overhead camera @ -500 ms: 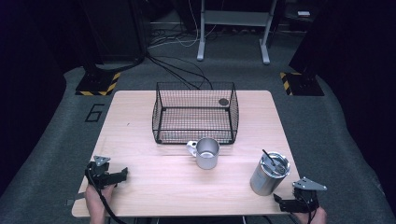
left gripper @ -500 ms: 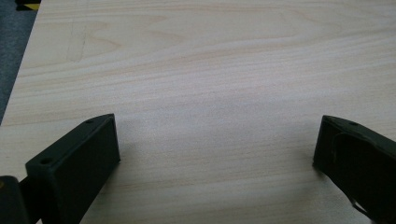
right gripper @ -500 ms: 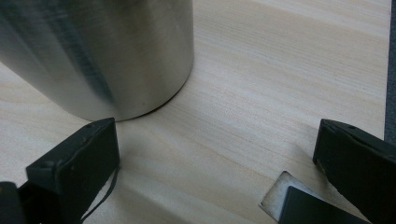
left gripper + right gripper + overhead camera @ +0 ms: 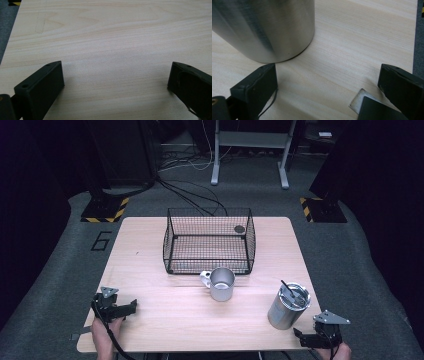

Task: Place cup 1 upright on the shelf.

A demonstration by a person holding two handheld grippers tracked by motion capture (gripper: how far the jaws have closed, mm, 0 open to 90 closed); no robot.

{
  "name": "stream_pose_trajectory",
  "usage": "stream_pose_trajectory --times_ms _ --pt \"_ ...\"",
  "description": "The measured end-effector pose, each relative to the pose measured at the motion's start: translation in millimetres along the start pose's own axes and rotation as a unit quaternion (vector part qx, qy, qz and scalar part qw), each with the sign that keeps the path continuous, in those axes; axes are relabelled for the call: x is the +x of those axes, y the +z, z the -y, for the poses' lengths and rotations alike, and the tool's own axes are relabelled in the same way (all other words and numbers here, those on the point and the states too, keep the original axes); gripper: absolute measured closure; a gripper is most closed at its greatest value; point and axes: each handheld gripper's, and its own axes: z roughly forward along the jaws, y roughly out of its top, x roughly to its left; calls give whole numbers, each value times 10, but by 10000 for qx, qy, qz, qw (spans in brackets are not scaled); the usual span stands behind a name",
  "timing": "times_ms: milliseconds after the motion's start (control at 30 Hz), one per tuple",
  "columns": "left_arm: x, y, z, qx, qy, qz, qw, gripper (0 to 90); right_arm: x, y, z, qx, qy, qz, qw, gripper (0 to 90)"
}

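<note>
The desk (image 4: 150, 250) is carrying a basket (image 4: 208, 241). The tumbler (image 4: 289, 306) is standing upright near the front right corner, its straw leaning back-left. Right tongs (image 4: 306, 336) are resting just beside it, gaping wide, empty. Left tongs (image 4: 131, 306) are lying front-left, also wide, empty.

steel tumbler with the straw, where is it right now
The steel tumbler stands upright at the table's near right, just ahead of the right tool, right of the mug.

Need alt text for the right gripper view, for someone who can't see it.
A steel tumbler stands upright on the wooden table, just ahead of the right tool, nearer its left jaw. The jaws are wide open, with bare wood between them.
</note>
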Motion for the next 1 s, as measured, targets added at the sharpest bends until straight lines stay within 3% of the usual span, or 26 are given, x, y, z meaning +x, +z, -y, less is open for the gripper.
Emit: stream_pose_trajectory --times_ms 367,1000 --pt "-5 1 -3 14 -14 -42 10000 3 52 -166 -77 -184 120 -227 9995 9" --pt "-6 6 -5 -16 8 -55 10000 5 253 -503 -383 -580 -103 -537 9968 4"
